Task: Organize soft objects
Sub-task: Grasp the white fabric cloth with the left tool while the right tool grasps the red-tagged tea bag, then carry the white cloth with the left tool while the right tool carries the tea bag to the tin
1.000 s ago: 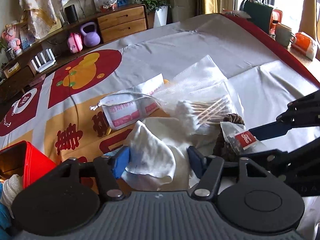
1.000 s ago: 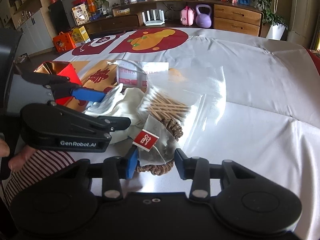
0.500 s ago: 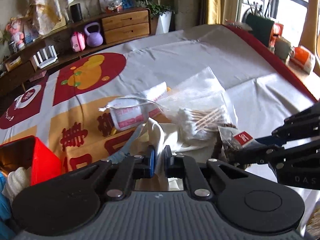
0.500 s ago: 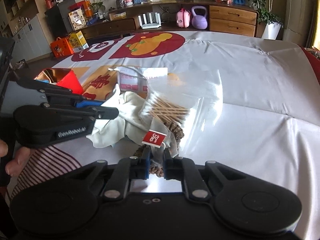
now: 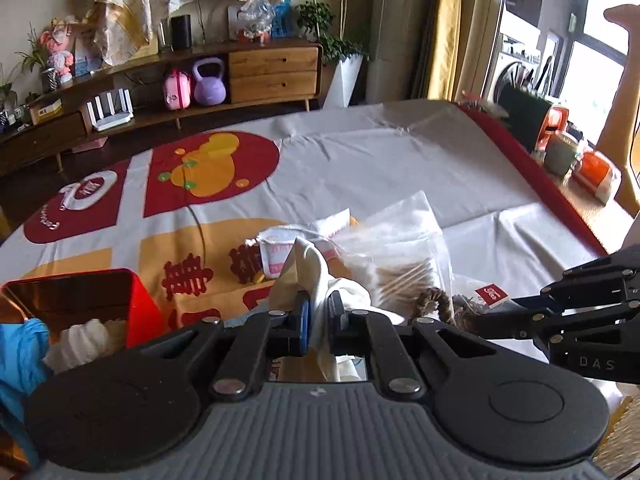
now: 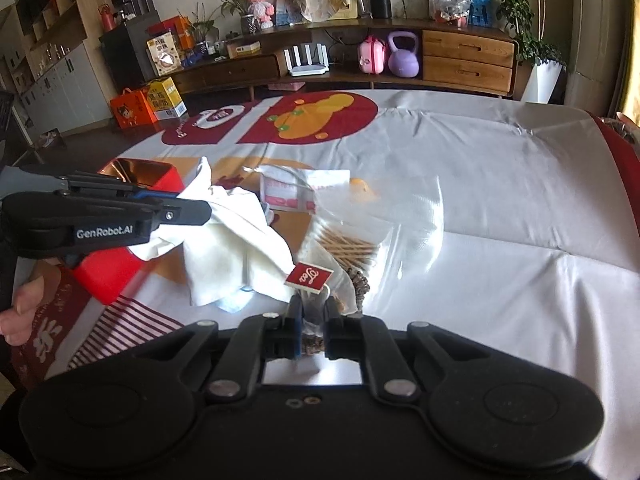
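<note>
- Red tin [image 5: 80, 300], lower left of the left gripper [image 5: 316, 322]: open, with white wadding already inside. I read it as the drop target for the soft items.
- Left gripper: jaws clamped on a fold of the white cloth [image 5: 316, 276], which drapes down from the pads. Best move, in my view: raise until the hanging end clears the table, swing left over the tin, release low so the cloth lands inside.
- Risk: the cloth's tail sits near the cotton swab bag [image 5: 404, 268] and could drag it.
- Right gripper [image 6: 312, 322]: jaws closed on the clear tea sachet [image 6: 324, 272] with the red tag [image 6: 308, 278]; a brown woven piece [image 6: 360, 282] lies just behind it. Lift straight so it doesn't snag.
- Drawstring pouch [image 6: 296, 192] lies untouched ahead of both grippers.
- Versus a second ago: both sets of jaws were apart, straddling cloth and sachet on the table. Now both are pinched shut and both items sit higher, the cloth pulled up into a peak.
</note>
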A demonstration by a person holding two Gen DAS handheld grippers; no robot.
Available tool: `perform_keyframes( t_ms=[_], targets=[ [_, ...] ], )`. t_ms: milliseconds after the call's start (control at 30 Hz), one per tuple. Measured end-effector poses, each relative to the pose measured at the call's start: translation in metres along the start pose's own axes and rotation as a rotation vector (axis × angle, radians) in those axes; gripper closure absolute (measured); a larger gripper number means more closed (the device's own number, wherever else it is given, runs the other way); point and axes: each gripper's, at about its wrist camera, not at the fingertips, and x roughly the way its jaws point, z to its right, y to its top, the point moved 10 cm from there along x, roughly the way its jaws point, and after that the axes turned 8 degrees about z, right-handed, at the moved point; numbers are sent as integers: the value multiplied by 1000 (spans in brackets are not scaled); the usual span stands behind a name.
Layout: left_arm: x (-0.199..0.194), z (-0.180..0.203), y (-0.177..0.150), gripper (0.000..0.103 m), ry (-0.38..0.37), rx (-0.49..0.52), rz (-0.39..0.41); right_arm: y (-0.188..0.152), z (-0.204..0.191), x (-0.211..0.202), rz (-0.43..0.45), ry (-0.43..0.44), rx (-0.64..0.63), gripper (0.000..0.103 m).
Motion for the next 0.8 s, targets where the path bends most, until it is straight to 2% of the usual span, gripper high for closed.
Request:
perform_keyframes(
  t_ms=[367, 800],
  targets=[
    [-52, -15, 15, 94, 28, -38, 32, 15, -25, -32, 28, 28, -11, 95],
    [-109, -48, 26, 94, 75, -71, 68, 28, -76, -51, 34, 82, -67, 94]
  ],
)
